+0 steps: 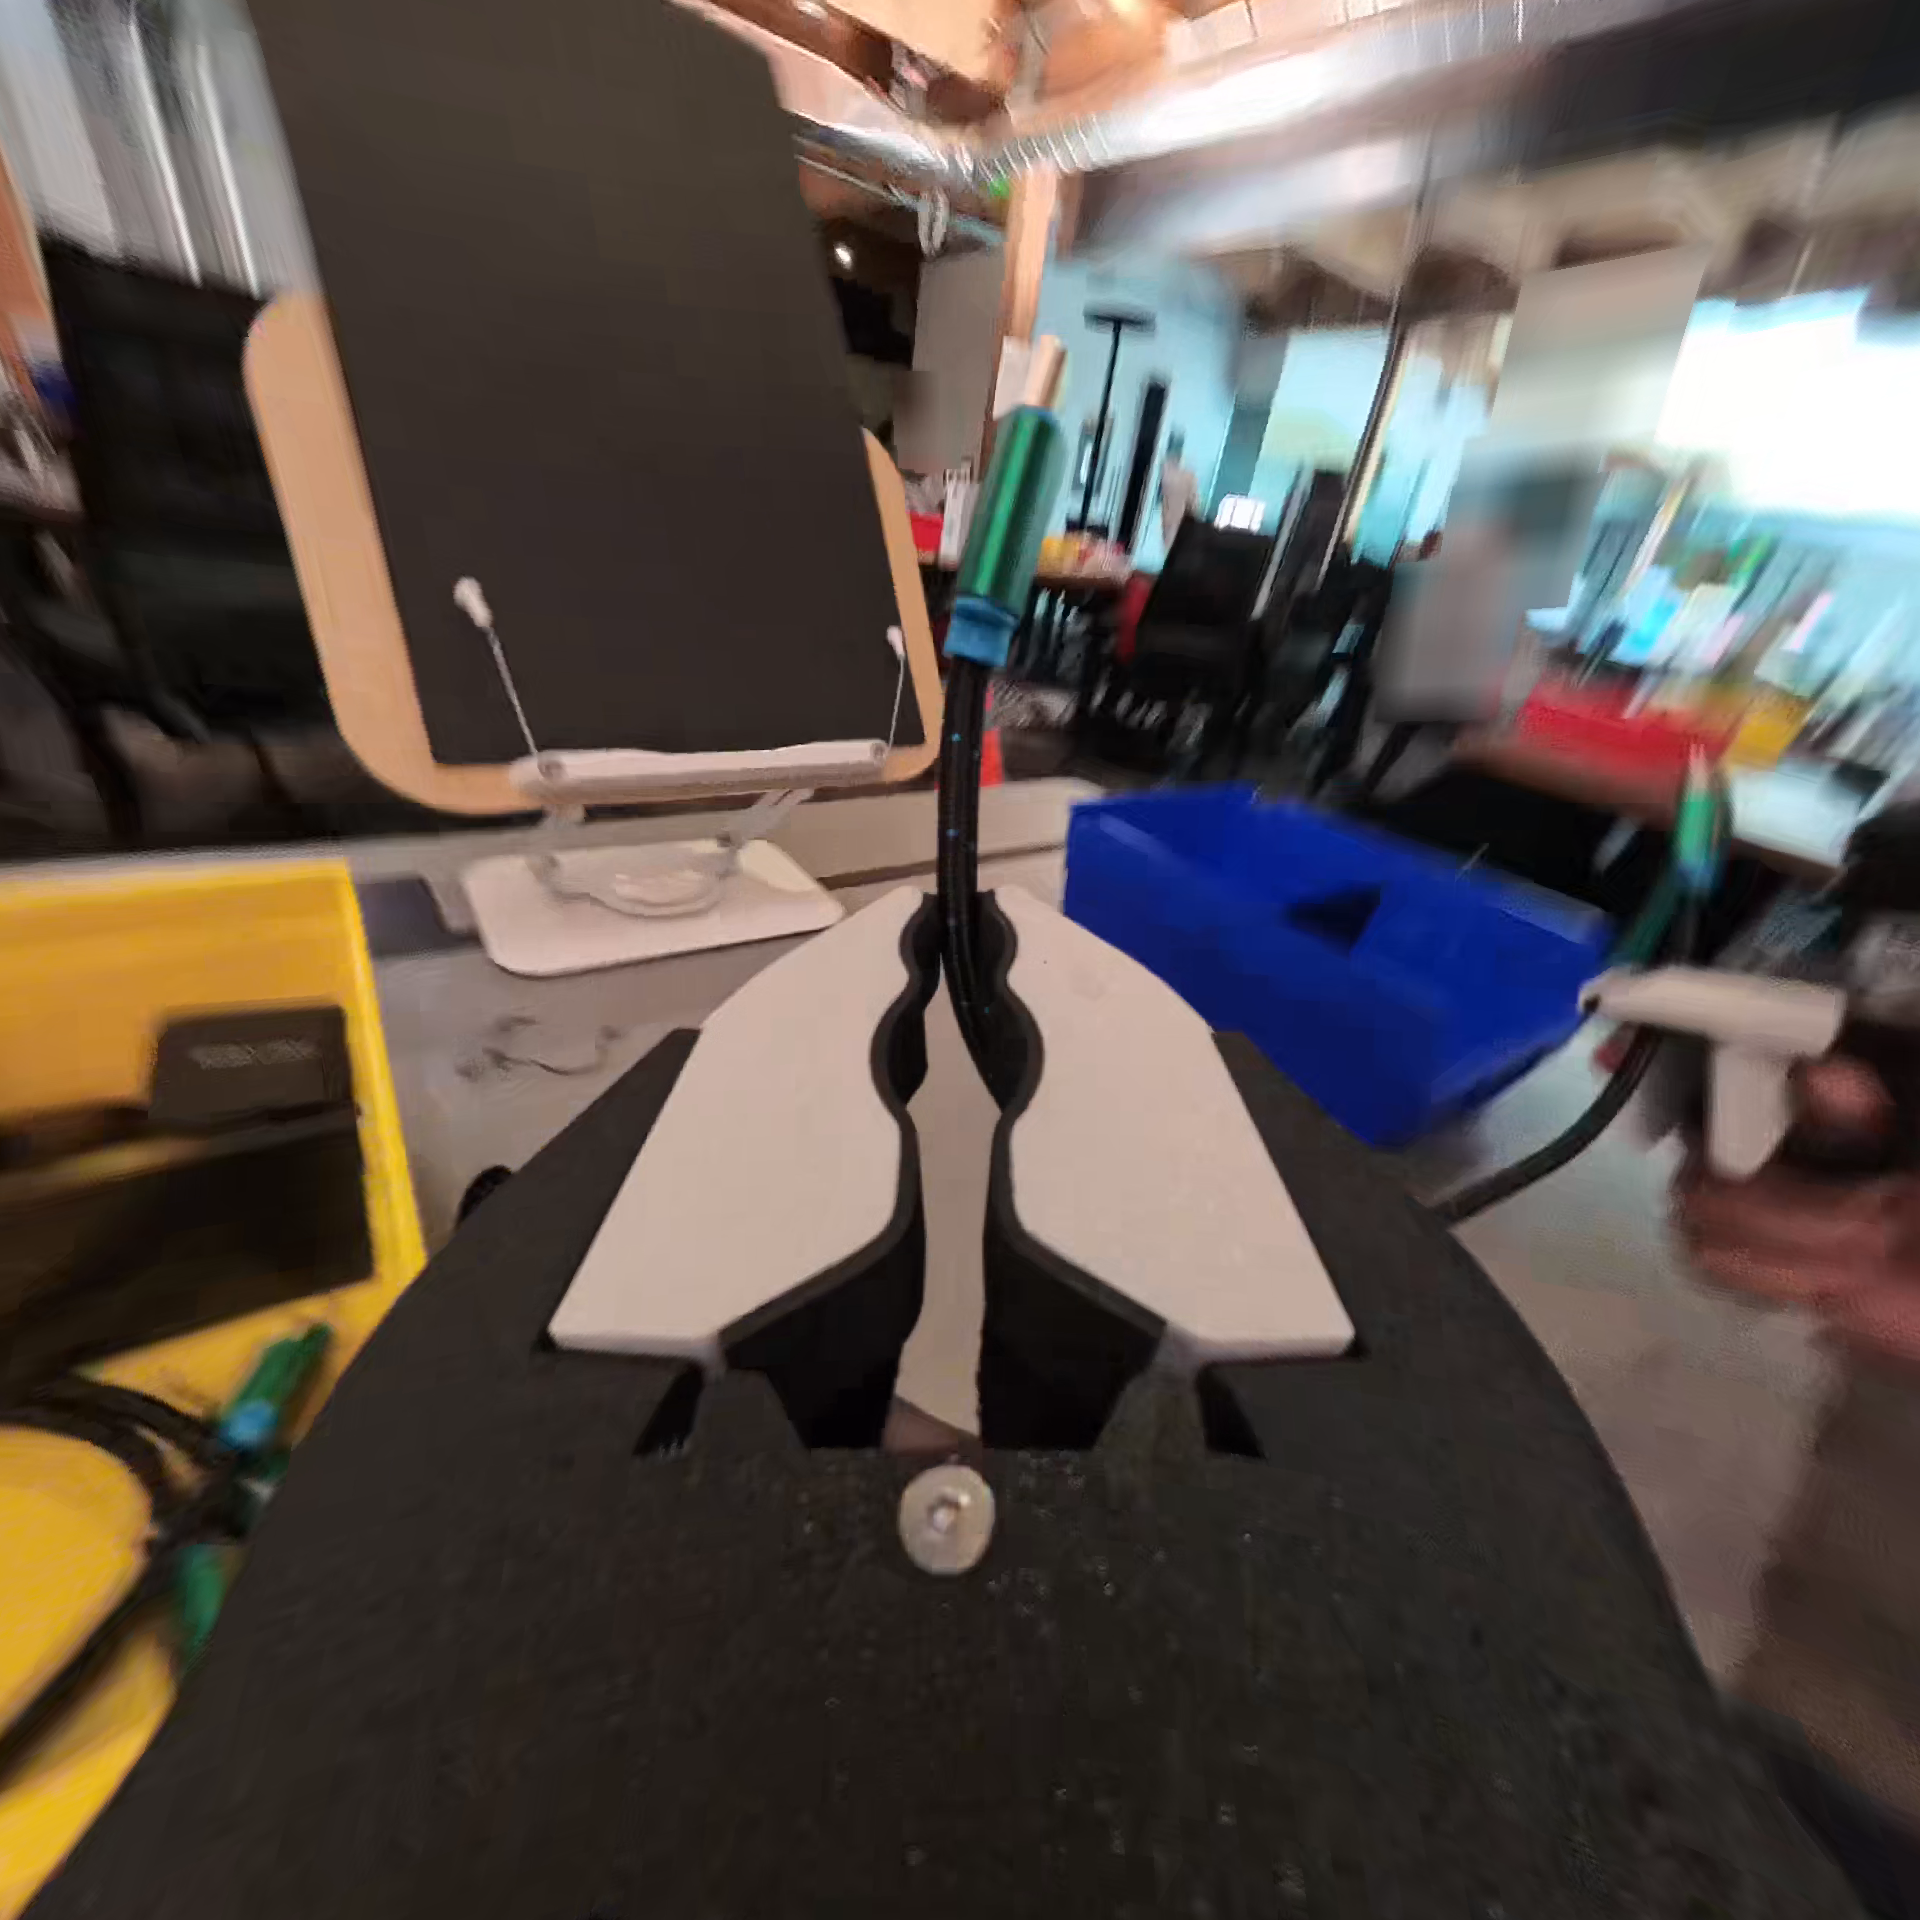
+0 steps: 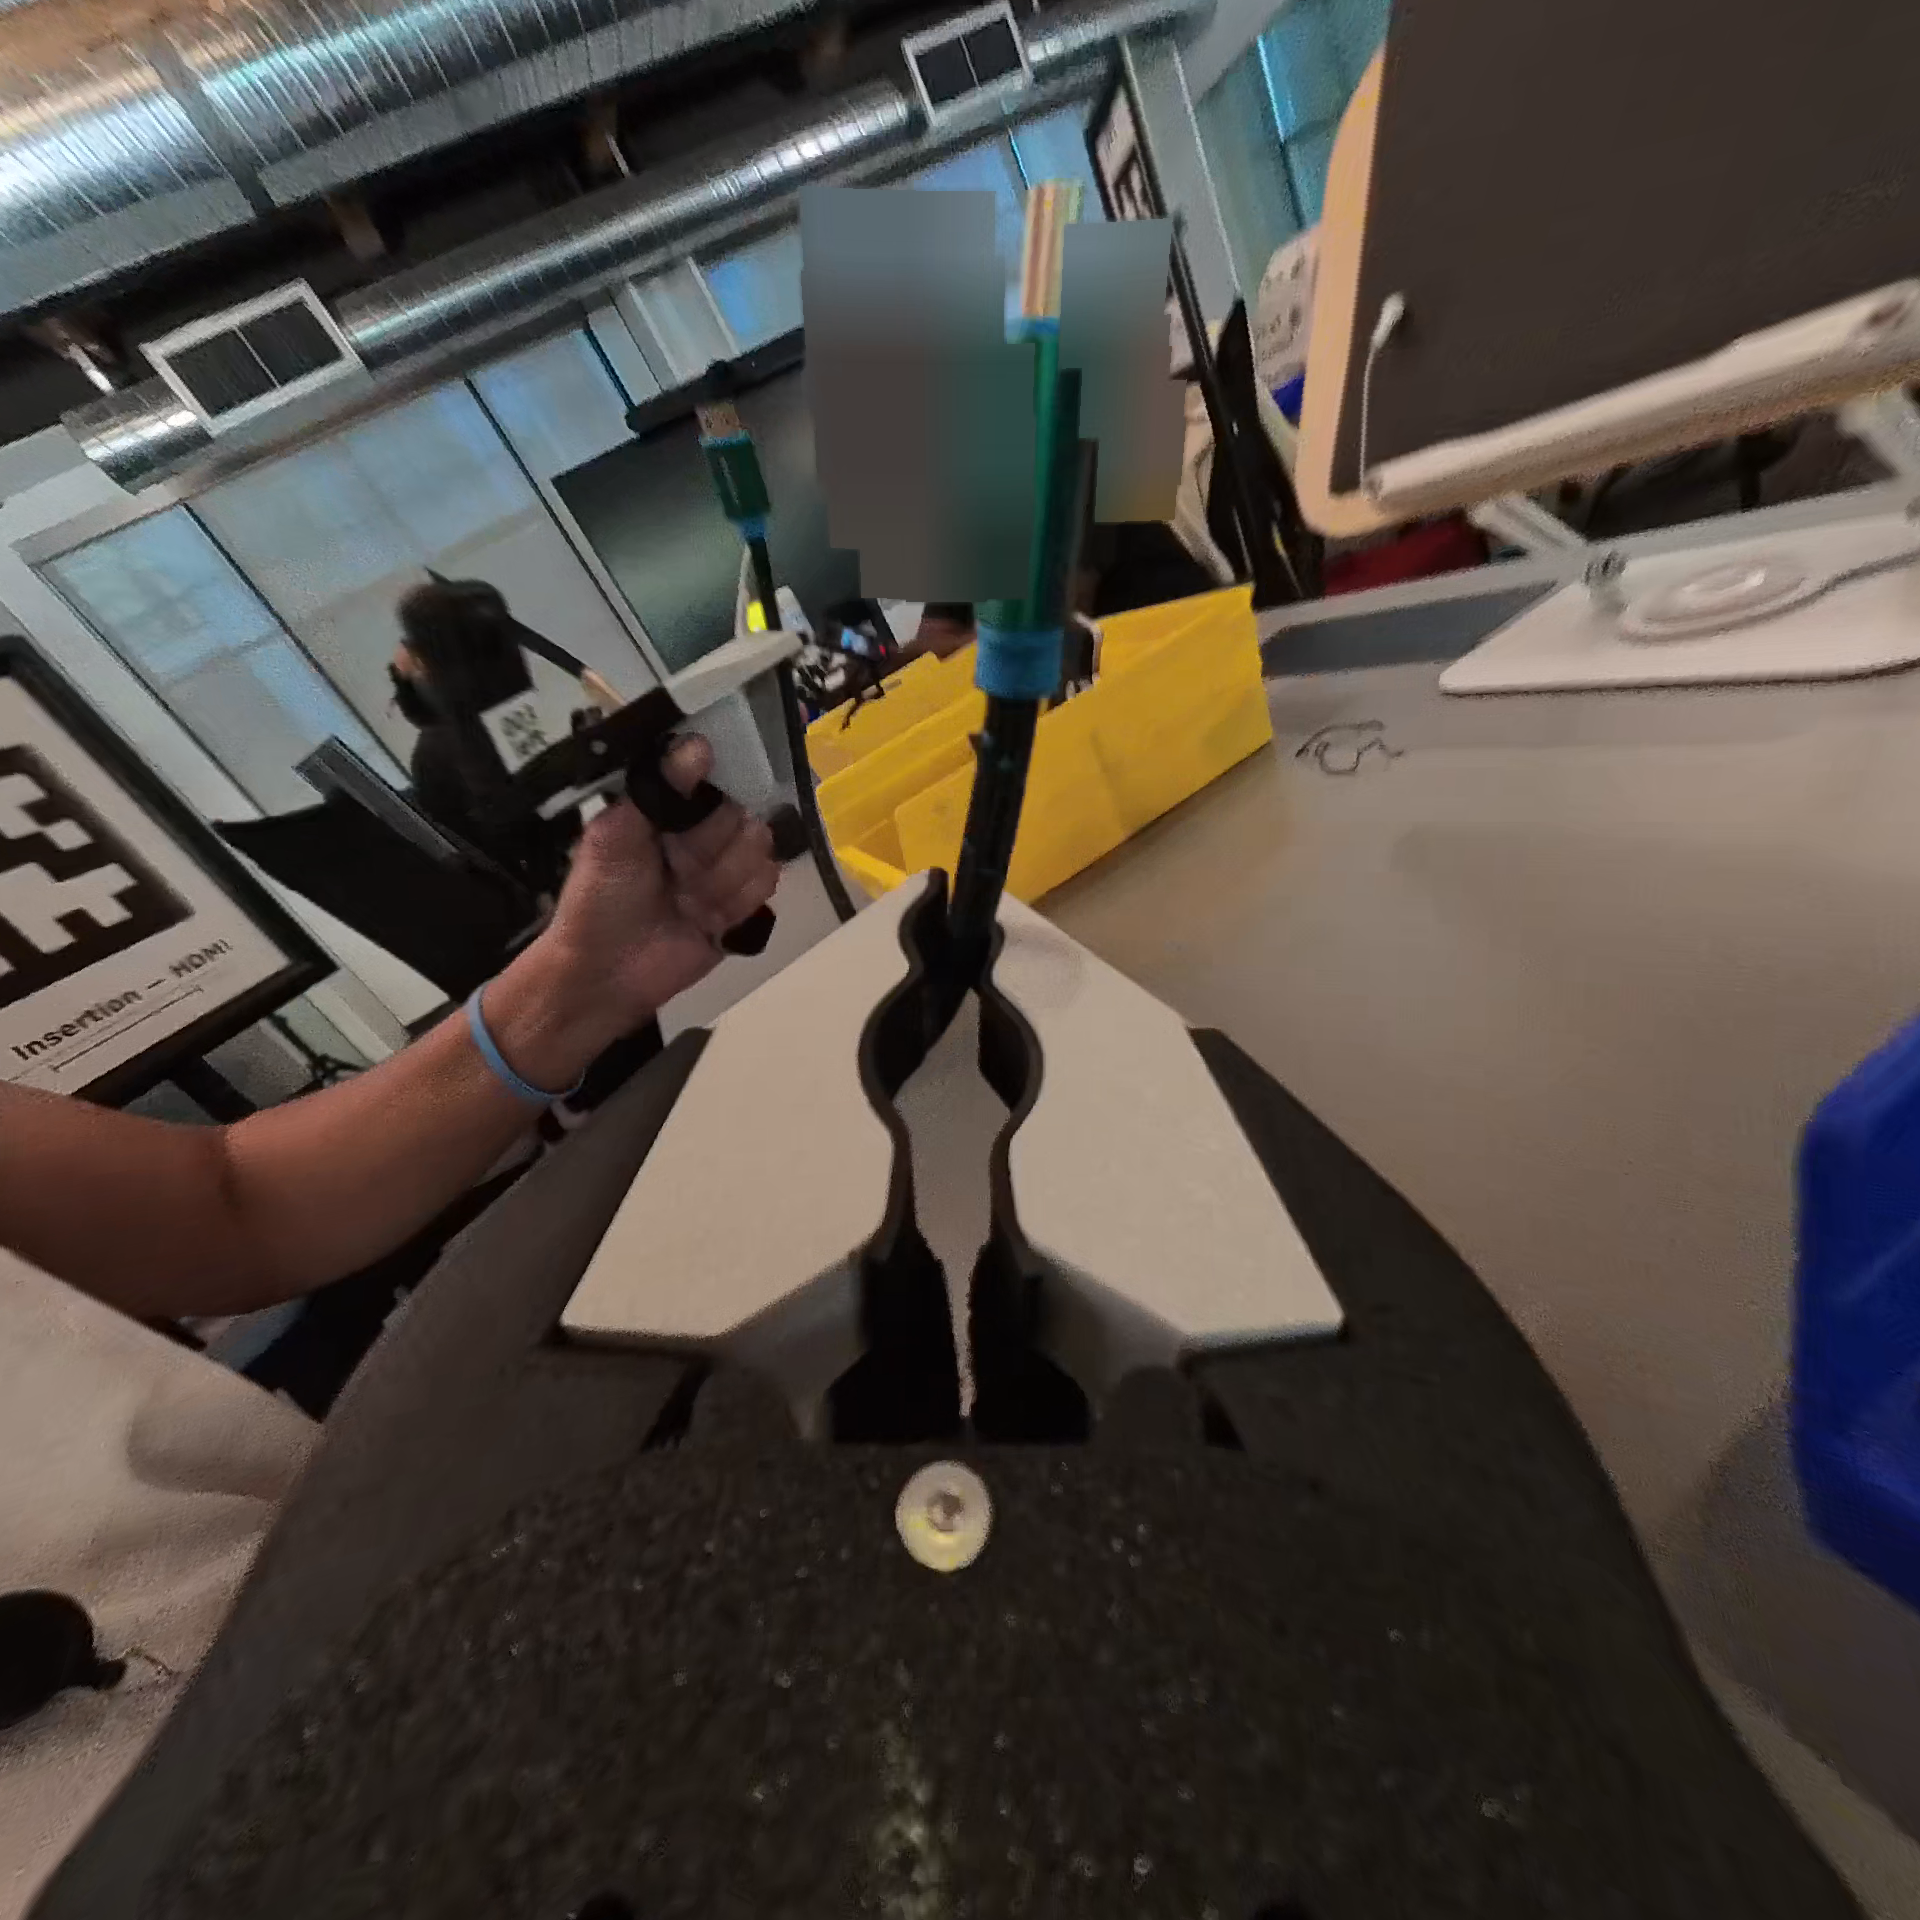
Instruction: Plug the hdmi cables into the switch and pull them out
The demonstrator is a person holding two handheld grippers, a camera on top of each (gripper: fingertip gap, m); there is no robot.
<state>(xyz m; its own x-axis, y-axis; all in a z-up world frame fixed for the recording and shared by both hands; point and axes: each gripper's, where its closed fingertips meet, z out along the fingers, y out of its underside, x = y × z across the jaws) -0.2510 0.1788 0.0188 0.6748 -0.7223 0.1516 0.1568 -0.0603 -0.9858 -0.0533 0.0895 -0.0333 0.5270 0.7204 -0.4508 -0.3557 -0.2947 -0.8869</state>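
Note:
In the left wrist view my left gripper (image 1: 961,935) is shut on a black braided HDMI cable (image 1: 956,810). Its green plug (image 1: 1013,520) stands upright above the fingertips. In the right wrist view my right gripper (image 2: 966,935) is shut on a second black HDMI cable (image 2: 997,800), whose green plug (image 2: 1039,468) points up with a gold tip. Each gripper also shows in the other view, held up by a hand: the right one (image 1: 1714,1018) at the far right, blurred, and the left one (image 2: 727,675) at the left with its plug (image 2: 732,473). A black box (image 1: 249,1060) lies in the yellow bin (image 1: 208,935).
A blue bin (image 1: 1330,935) stands on the grey table (image 2: 1455,987) to the right. A dark board on a white stand (image 1: 582,416) is at the back. More green-plug cables (image 1: 270,1392) lie by the yellow bin. A person's arm (image 2: 312,1174) reaches in from the left. The gap from one gripper's tips to the other's is roughly 25 cm.

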